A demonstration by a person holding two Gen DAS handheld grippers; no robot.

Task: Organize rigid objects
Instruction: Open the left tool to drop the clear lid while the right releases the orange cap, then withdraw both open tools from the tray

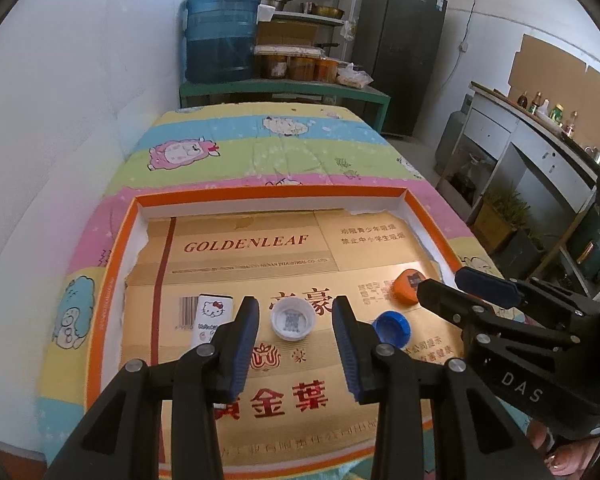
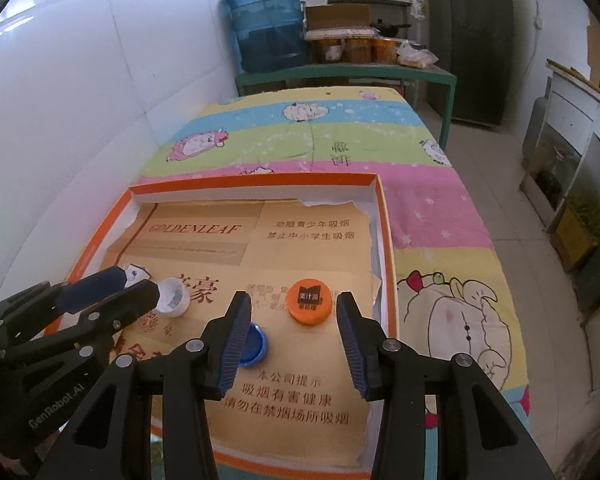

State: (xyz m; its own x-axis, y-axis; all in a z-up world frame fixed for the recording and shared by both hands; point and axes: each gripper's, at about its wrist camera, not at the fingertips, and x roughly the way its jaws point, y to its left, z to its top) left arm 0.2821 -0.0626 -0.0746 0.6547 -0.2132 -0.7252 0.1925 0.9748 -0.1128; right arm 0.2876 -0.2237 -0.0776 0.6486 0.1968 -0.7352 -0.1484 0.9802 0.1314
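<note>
Between left hand-held gripper point(image 1: 295, 342) fingers, apart, white cap point(image 1: 292, 317).

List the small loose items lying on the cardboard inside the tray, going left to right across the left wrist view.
Hello Kitty box → white bottle cap, open side up → blue bottle cap → orange cap, partly hidden behind the right gripper.
</note>
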